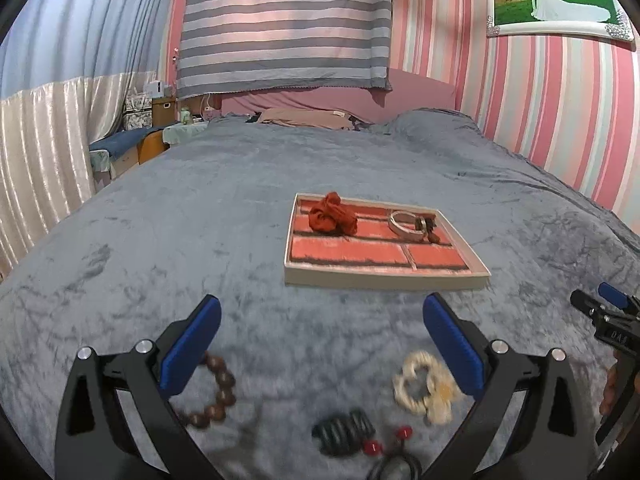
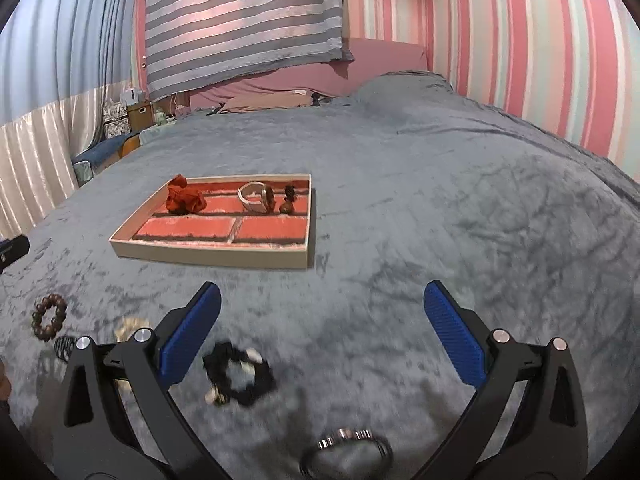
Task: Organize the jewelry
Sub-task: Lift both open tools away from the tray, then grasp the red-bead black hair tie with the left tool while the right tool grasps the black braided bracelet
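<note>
Both jaws gape empty, our left gripper [image 1: 322,344] and right gripper [image 2: 322,332] clear of the tray [image 1: 384,280], ready for bedspread pieces.

Tray [image 1: 384,280] amid loose bracelets [image 1: 216,392]

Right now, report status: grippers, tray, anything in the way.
Left gripper and right gripper open, empty. Tray holds red scrunchie, bangle. Loose pieces on the blanket. Path clear.

Right hand-held gripper [image 2: 320,320] spread wide over grey bedspread [image 2: 440,200], black scrunchie [image 2: 240,376] between, tray [image 2: 208,254] beyond
</note>
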Tool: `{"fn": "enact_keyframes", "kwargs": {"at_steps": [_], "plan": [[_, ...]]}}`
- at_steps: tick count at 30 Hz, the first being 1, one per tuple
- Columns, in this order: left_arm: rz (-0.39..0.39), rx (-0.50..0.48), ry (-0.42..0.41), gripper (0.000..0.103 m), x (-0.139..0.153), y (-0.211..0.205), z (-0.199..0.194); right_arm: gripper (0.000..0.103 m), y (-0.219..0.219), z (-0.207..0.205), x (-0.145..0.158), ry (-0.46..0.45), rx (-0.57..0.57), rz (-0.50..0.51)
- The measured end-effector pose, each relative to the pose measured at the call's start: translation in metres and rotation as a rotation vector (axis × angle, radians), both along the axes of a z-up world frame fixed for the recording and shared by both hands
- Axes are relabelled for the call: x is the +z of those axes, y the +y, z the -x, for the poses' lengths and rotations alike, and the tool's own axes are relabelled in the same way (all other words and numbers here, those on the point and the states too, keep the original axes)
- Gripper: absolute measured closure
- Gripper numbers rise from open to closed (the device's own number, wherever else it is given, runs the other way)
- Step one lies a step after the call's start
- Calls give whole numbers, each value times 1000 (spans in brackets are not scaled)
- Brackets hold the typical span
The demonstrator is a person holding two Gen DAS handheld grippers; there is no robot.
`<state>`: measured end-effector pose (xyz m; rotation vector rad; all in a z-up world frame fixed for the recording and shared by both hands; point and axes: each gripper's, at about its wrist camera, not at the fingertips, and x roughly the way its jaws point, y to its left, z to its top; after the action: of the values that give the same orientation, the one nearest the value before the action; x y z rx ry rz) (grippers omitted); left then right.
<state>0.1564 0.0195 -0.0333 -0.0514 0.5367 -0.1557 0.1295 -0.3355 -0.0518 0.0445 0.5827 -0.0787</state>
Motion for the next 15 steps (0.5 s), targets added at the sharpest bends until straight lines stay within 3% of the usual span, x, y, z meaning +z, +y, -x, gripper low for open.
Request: {"fn": "enact_keyframes", "kwargs": {"at_steps": [7, 15], "plan": [[9, 4, 26, 4, -22, -10, 45, 4, -10, 39, -10, -19, -37, 30], [-16, 4, 58, 4, -49, -25, 69, 4, -15, 69, -37, -10, -44, 54]]}}
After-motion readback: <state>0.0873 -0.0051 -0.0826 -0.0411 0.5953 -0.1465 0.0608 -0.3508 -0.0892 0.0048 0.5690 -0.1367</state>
